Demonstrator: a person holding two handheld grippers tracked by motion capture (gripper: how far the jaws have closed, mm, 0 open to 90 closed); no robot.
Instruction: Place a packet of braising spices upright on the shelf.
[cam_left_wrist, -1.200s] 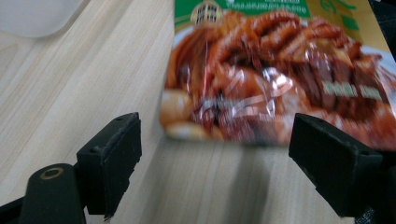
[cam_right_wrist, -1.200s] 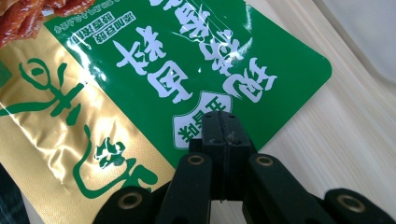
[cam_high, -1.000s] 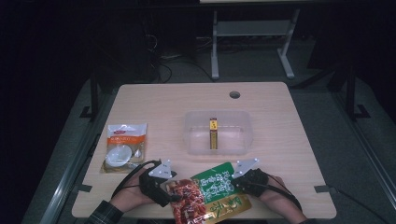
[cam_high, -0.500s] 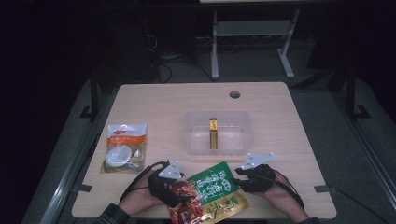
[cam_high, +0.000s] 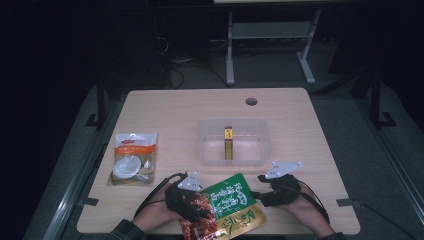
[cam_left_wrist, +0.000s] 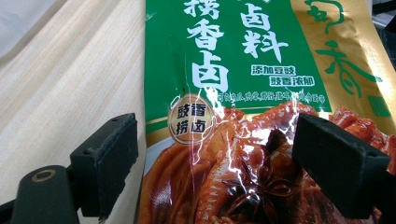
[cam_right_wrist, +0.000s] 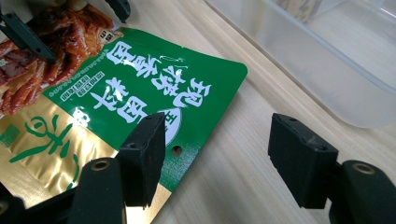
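Dark room, pale wood table (cam_high: 165, 107) lit from above. Your green and gold food pouch (cam_high: 227, 207) lies flat at the near edge, between your hands, just short of the clear plastic tub (cam_high: 207, 142). Left gripper (cam_left_wrist: 215, 161): jaws spread wide over the pouch's printed end, no pinch evident. Right gripper (cam_right_wrist: 217, 156): jaws have just been opening; one pad sits over the pouch's top corner by the hang hole, the other over bare wood, nothing held. Pouch looks light, floppy, glossy, likely slippery. Take it by the flat sealed edge, not the bulging middle.
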